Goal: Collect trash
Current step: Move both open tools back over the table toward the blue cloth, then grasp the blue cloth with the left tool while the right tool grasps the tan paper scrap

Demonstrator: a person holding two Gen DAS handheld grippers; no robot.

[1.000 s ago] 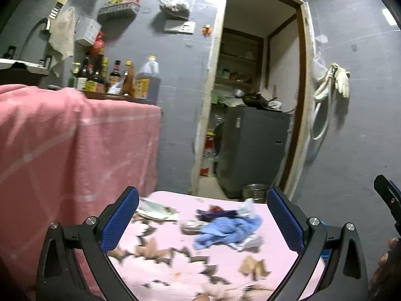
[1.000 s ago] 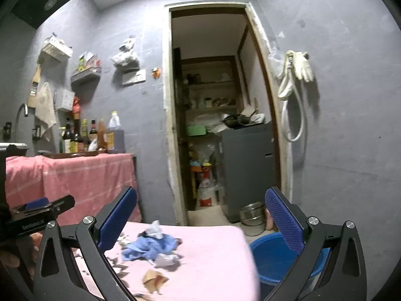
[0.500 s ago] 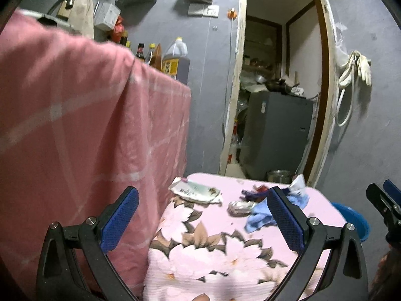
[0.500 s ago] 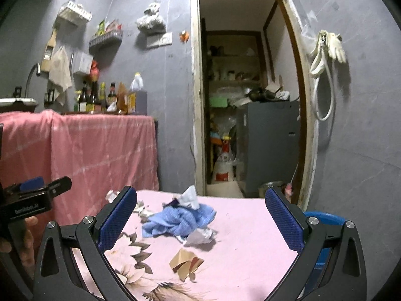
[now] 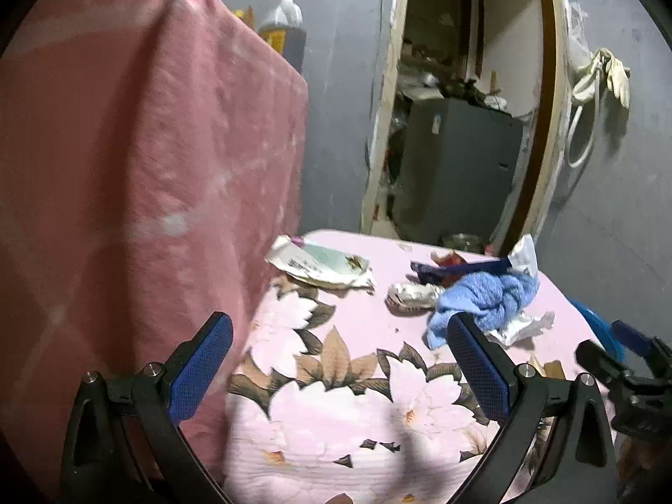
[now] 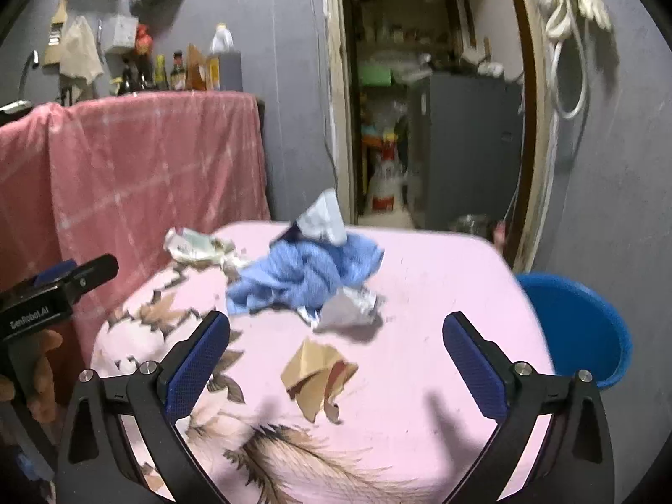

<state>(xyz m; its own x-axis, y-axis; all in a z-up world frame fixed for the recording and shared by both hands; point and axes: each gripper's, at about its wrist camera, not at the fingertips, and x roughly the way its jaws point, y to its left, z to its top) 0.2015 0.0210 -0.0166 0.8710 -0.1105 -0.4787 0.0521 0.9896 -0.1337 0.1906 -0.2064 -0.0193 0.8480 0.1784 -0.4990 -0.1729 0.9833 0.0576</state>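
Both grippers hover over the pink floral tablecloth (image 6: 441, 277) with jaws spread wide and nothing between them. Ahead of the right gripper (image 6: 336, 357), a crumpled brown paper (image 6: 317, 371) lies between its fingers, with a white wad (image 6: 346, 308) and blue cloth (image 6: 306, 273) beyond; a blue bucket (image 6: 579, 327) sits off its right finger. Ahead of the left gripper (image 5: 336, 361) lies a flattened wrapper (image 5: 319, 262), the blue cloth beside its right finger.

A low table (image 6: 441, 294) stands before a doorway (image 6: 420, 105). On it, a bunched cloth (image 6: 311, 273) lies at the middle; a flat wrapper (image 5: 319, 262) lies to its left near the far edge, crumpled foil (image 6: 348, 306) just in front of it, and folded paper (image 6: 319, 371) nearer still. A bucket (image 6: 588, 327) sits off the table's right side. A draped counter (image 6: 147, 159) rises on the left
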